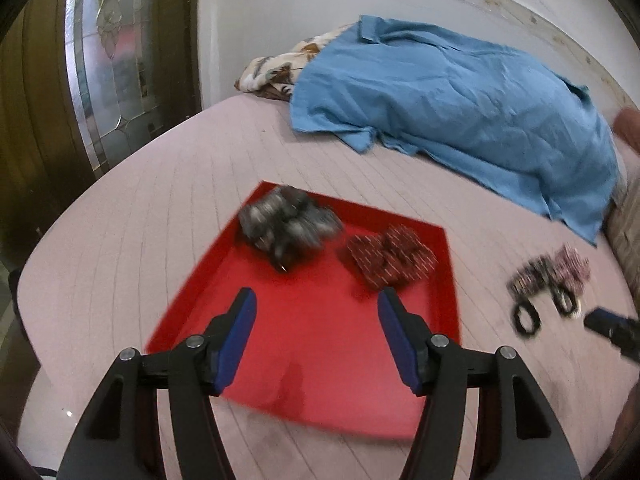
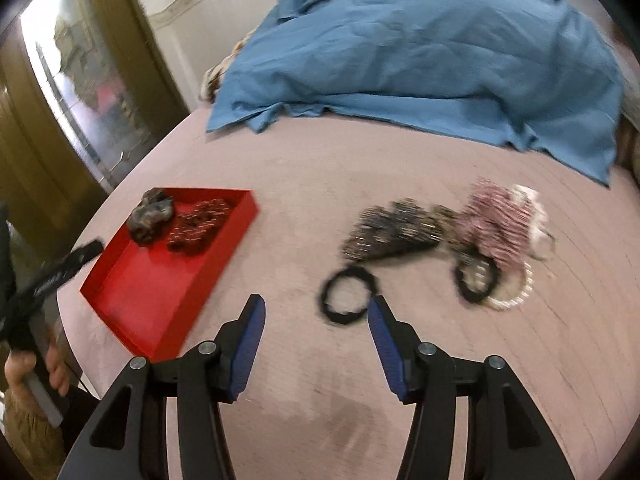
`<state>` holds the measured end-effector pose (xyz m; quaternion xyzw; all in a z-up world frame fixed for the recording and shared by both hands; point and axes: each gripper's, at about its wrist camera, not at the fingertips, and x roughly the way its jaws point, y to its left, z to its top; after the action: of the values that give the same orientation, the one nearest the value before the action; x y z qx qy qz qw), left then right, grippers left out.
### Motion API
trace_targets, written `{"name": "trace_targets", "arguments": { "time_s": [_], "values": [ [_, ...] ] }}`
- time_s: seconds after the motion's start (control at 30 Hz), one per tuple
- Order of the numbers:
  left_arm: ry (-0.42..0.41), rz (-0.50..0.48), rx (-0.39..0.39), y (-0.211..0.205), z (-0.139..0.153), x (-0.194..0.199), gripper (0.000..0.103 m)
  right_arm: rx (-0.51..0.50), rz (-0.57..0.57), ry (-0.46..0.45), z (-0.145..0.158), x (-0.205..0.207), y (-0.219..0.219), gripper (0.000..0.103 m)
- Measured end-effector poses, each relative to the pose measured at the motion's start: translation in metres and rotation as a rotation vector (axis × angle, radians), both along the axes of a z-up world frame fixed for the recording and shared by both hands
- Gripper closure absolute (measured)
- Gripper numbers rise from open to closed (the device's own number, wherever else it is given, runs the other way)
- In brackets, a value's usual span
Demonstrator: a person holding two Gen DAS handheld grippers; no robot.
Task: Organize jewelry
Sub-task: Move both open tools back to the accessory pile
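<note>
A red tray (image 1: 320, 340) lies on the pink bed and holds a grey scrunchie (image 1: 286, 224) and a dark red scrunchie (image 1: 388, 258). My left gripper (image 1: 316, 300) is open and empty above the tray's near half. To the right of the tray lies a pile of hair ties: a black-patterned scrunchie (image 2: 394, 228), a pink striped scrunchie (image 2: 500, 216), a black elastic ring (image 2: 346, 292), a second black ring (image 2: 474, 278) and a pearl bracelet (image 2: 516, 296). My right gripper (image 2: 316, 308) is open and empty, just short of the nearer black ring. The tray also shows in the right wrist view (image 2: 160, 280).
A blue cloth (image 2: 420, 52) covers a heap at the back of the bed (image 2: 300, 160). A patterned pillow (image 1: 272, 68) pokes out from under it. A wooden door with patterned glass (image 1: 104, 60) stands to the left. The bed edge falls off at the left.
</note>
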<state>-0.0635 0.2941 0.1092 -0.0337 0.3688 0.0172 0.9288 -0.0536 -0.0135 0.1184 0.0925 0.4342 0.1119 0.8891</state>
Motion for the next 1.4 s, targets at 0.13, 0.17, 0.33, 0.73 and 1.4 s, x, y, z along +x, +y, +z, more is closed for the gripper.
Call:
{"name": "trace_targets", "arguments": {
  "time_s": [0.13,0.17,0.33,0.73,1.4],
  "values": [
    [0.003,-0.026,0.046,-0.031,0.005,-0.016,0.038,0.015,-0.032,-0.01,-0.004,-0.012,-0.031,0.045],
    [0.005,-0.038,0.053,-0.04,0.007,-0.019,0.036,0.014,-0.039,-0.012,-0.005,-0.014,-0.037,0.045],
    [0.019,-0.116,0.116,-0.088,0.011,-0.022,0.033,0.02,-0.091,-0.035,-0.012,-0.021,-0.077,0.045],
    [0.081,-0.238,0.201,-0.162,0.008,0.0,0.03,0.147,-0.283,-0.018,-0.044,-0.005,-0.175,0.045],
    [0.28,-0.291,-0.164,-0.215,-0.031,0.12,0.03,0.21,-0.198,-0.059,-0.046,0.057,-0.175,0.056]
  ]
}}
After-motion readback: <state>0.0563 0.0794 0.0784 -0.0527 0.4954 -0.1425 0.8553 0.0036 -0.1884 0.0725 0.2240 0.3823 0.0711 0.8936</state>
